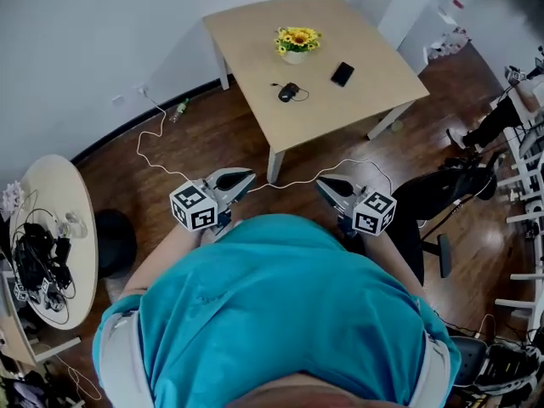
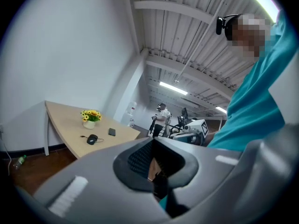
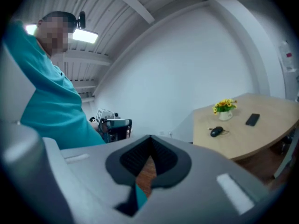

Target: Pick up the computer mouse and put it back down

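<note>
While the mouse [image 1: 288,92] lies on the table [image 1: 246,45], left tool [image 1: 247,177] closed, right tool [image 1: 322,183] closed.

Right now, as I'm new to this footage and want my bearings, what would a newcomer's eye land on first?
The pale wooden table at the top of the head view, carrying yellow flowers, a black computer mouse and a dark phone. Nearer, the left tongs and right tongs, both shut and empty, are held short of the table in front of the person's teal shirt.
</note>
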The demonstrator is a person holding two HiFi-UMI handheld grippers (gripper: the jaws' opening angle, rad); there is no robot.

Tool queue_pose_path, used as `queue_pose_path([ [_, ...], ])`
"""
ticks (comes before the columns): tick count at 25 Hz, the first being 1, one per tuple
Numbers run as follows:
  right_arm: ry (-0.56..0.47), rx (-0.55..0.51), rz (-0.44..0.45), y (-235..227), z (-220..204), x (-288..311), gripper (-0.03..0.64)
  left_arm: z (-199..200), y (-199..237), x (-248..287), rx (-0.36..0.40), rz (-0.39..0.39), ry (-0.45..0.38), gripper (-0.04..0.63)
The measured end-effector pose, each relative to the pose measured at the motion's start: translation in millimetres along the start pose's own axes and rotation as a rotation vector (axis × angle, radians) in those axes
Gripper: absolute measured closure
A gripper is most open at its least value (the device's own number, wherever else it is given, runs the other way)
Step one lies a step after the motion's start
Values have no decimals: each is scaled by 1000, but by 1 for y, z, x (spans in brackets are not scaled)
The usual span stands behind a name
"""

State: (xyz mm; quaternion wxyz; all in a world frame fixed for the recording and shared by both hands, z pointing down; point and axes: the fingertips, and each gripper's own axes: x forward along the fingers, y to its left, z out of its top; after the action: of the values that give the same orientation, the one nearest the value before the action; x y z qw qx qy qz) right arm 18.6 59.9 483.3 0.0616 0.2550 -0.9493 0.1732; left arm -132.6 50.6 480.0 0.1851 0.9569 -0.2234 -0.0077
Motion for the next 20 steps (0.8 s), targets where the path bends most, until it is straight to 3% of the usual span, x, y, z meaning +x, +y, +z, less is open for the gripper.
queue_pose_path([
  [4, 1, 13, 18, 18, -41, -72, 614, -19, -76, 33, -42, 1, -25, 591],
  [9, -10, 119, 17, 24, -85, -129, 614, -41, -142, 45, -19, 17, 28, 591],
  [15, -26, 99, 57, 60, -89, -118, 614, -42, -155, 0, -21, 67, 0, 591],
  [20, -19, 82, 34, 90, -81, -84, 614, -41, -139, -51, -14, 70, -19, 591],
])
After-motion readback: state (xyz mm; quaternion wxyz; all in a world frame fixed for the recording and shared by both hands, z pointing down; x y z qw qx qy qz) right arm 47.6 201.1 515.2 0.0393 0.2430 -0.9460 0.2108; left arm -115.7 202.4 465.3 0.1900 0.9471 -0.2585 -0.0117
